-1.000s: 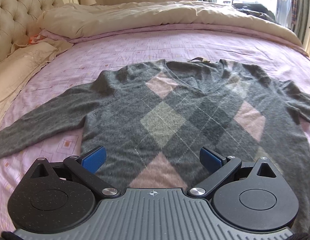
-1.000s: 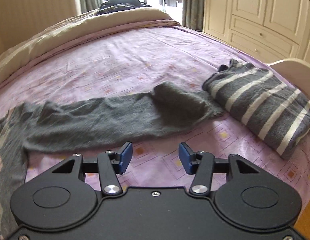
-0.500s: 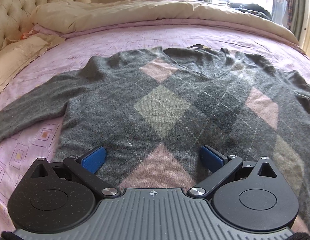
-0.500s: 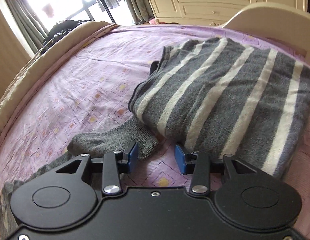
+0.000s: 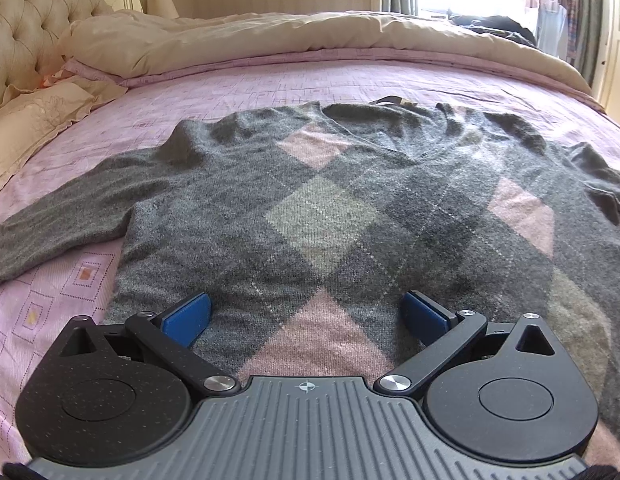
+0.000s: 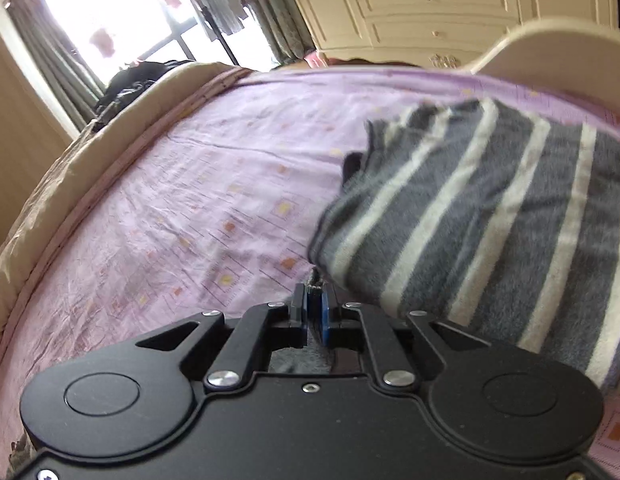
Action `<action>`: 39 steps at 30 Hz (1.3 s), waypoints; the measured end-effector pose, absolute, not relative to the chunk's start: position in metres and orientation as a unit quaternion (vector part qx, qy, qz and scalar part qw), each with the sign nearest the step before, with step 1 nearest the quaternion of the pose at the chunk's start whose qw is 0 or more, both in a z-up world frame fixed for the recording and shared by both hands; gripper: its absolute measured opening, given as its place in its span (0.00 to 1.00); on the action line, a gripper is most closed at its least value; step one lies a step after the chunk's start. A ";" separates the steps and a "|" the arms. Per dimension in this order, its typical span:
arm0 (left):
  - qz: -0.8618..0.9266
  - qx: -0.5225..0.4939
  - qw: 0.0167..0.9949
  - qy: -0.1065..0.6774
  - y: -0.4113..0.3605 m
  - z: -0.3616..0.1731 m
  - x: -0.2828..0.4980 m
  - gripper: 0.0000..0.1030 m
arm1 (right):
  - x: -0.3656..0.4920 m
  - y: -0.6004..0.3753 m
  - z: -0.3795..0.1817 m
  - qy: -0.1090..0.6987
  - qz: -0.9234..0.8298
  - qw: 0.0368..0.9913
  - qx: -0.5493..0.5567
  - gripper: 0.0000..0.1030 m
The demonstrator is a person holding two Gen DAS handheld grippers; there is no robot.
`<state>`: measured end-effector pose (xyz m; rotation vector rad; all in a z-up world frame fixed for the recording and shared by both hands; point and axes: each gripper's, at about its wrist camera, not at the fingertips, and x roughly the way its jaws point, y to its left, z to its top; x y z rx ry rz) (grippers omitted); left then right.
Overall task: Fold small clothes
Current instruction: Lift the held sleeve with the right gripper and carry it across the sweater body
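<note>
A grey argyle sweater (image 5: 321,216) with pink and pale diamonds lies flat, front up, on the pink bedsheet (image 5: 238,88). Its left sleeve (image 5: 58,220) stretches out to the left. My left gripper (image 5: 306,312) is open and empty, low over the sweater's hem. My right gripper (image 6: 314,306) is shut on the grey cuff (image 6: 314,280) of the sweater's right sleeve; a little grey knit sticks out between the pads, and more shows under the jaws. The rest of that sleeve is hidden below the gripper.
A folded grey sweater with white stripes (image 6: 489,216) lies just right of my right gripper. A beige duvet (image 5: 270,40) is bunched along the far side. A tufted headboard (image 5: 26,20) and pillow (image 5: 34,112) are at left. A cream footboard (image 6: 549,48) and wardrobe (image 6: 429,0) stand beyond.
My right gripper moved along the sleeve to its cuff, beside the striped sweater, and shut on it. My left gripper moved forward over the sweater's hem and stayed open.
</note>
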<state>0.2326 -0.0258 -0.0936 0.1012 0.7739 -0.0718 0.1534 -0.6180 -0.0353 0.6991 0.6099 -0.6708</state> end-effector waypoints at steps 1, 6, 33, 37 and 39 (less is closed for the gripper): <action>-0.036 0.049 0.923 0.380 -0.026 -0.093 0.234 1.00 | 0.157 -0.610 -0.020 0.282 -0.307 0.852 0.317 0.14; -0.047 0.036 0.912 0.405 -0.021 -0.087 0.241 0.99 | 0.187 -0.552 0.049 0.255 -0.233 0.901 0.262 0.14; -0.098 -0.088 0.890 0.437 0.074 -0.027 0.235 0.98 | 0.247 -0.196 -0.045 0.335 0.099 0.928 0.127 0.52; -0.121 -0.085 0.886 0.439 0.059 -0.022 0.249 0.98 | 0.218 -0.199 -0.054 0.317 0.062 0.943 0.081 0.55; -0.138 -0.086 0.883 0.440 0.046 -0.024 0.260 0.98 | 0.206 -0.206 -0.059 0.311 0.051 0.946 0.071 0.56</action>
